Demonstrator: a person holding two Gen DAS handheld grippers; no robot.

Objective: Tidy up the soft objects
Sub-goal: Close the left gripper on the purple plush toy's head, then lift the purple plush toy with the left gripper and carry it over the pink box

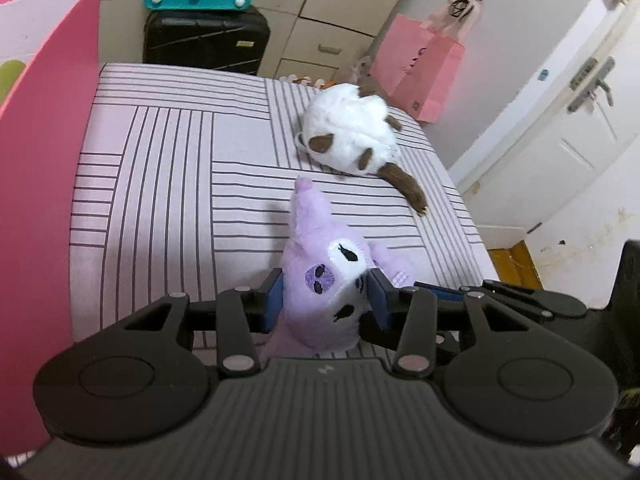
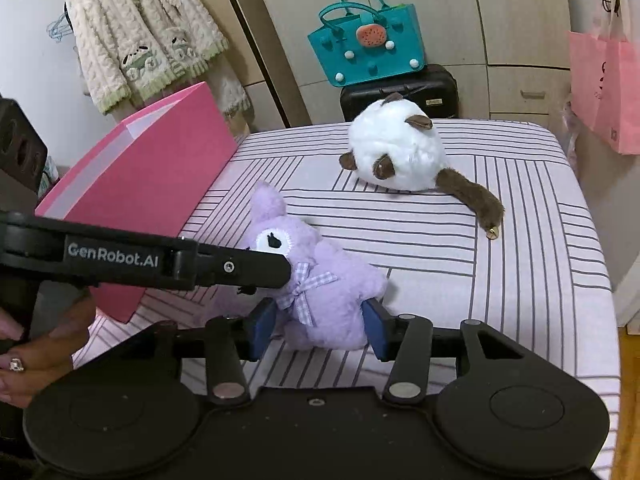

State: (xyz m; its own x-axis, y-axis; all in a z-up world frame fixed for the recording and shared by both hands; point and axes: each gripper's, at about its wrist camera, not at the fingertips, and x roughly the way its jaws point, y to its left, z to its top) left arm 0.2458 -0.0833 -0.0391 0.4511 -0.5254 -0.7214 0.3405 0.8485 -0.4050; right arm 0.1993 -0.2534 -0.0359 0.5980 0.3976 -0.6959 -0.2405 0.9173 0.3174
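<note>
A purple plush toy [image 1: 320,280] with a white face and a checked bow lies on the striped bed [image 1: 168,184]. My left gripper [image 1: 326,302] is shut on its head. In the right wrist view the purple plush [image 2: 320,292] has my right gripper [image 2: 318,330] shut on its lower body, while the left gripper's arm [image 2: 160,260] reaches in from the left onto its head. A white and brown plush cat [image 1: 352,136] lies farther back on the bed; it also shows in the right wrist view [image 2: 400,156].
A pink open box [image 2: 152,196] stands at the bed's left edge. A teal bag [image 2: 368,44] sits on a black suitcase [image 2: 424,88] behind the bed. A pink paper bag [image 1: 420,68] hangs by the white door [image 1: 560,128].
</note>
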